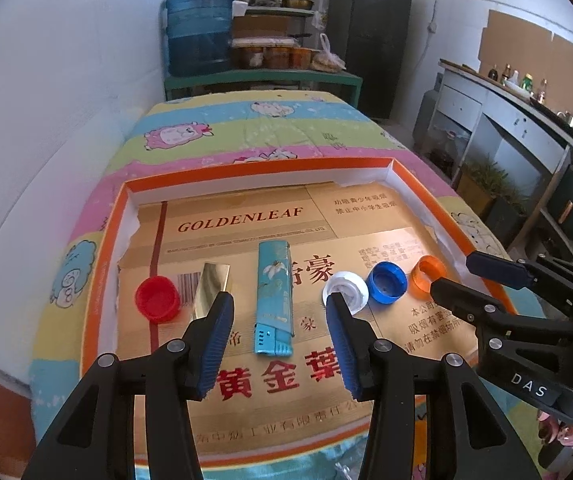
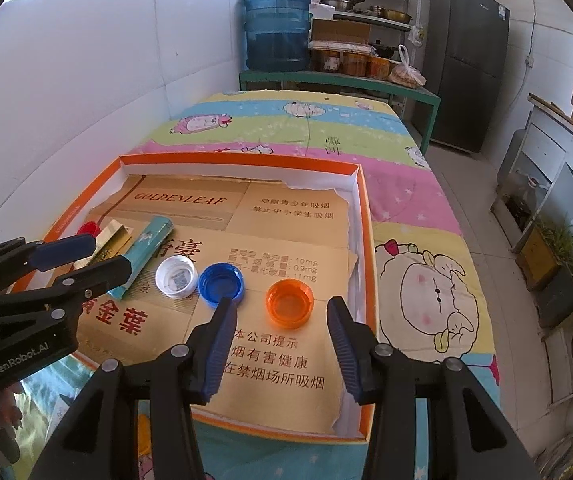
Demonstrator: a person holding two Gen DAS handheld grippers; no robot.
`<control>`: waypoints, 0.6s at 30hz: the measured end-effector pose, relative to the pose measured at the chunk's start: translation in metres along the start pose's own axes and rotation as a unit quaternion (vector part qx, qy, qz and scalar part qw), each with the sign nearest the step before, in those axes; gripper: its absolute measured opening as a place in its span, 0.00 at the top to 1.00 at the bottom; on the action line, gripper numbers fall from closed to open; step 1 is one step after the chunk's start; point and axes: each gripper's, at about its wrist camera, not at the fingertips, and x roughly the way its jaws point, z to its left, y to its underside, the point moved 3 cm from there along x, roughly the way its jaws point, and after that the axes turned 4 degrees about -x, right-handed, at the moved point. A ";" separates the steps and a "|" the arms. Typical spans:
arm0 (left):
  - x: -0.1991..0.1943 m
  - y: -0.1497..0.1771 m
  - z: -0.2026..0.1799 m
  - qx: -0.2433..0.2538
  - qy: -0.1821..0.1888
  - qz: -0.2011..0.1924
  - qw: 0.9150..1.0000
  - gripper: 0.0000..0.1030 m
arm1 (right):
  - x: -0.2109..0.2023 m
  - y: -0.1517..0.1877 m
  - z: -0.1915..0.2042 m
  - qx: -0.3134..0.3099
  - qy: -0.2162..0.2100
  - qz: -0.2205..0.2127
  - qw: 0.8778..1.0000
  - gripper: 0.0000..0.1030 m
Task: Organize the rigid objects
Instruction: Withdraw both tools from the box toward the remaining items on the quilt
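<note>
An orange-rimmed tray (image 1: pixel 254 168) (image 2: pixel 368 216) lined with gold cardboard holds a row of small things. From left to right lie a red cap (image 1: pixel 157 299) (image 2: pixel 88 227), a gold box (image 1: pixel 211 288) (image 2: pixel 112 236), a teal lighter (image 1: pixel 273 296) (image 2: pixel 151 250), a white cap (image 1: pixel 347 289) (image 2: pixel 176 277), a blue cap (image 1: pixel 386 282) (image 2: pixel 221 283) and an orange cap (image 1: pixel 428 274) (image 2: pixel 289 303). My left gripper (image 1: pixel 280 306) (image 2: pixel 102 254) hovers open above the lighter, nothing between its pads. My right gripper (image 2: pixel 282 308) (image 1: pixel 456 274) stands open over the orange cap, not touching it.
The tray rests on a bed with a cartoon-print quilt (image 1: pixel 270 128) (image 2: pixel 426 280). A white wall (image 1: pixel 54 120) runs along the left. Beyond the bed are a blue water jug (image 1: pixel 199 28) (image 2: pixel 277 26), shelves and a dark fridge (image 1: pixel 368 36) (image 2: pixel 466 64). A counter (image 1: pixel 526 128) lines the right.
</note>
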 end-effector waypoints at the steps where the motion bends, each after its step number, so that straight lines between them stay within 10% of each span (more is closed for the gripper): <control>1: -0.002 0.001 0.000 -0.001 0.000 -0.001 1.000 0.52 | -0.002 0.000 0.001 0.000 0.000 -0.001 1.000 0.55; 18: -0.050 0.011 0.007 -0.019 0.002 -0.023 1.000 0.52 | -0.039 0.004 0.011 0.000 0.003 -0.017 1.000 0.55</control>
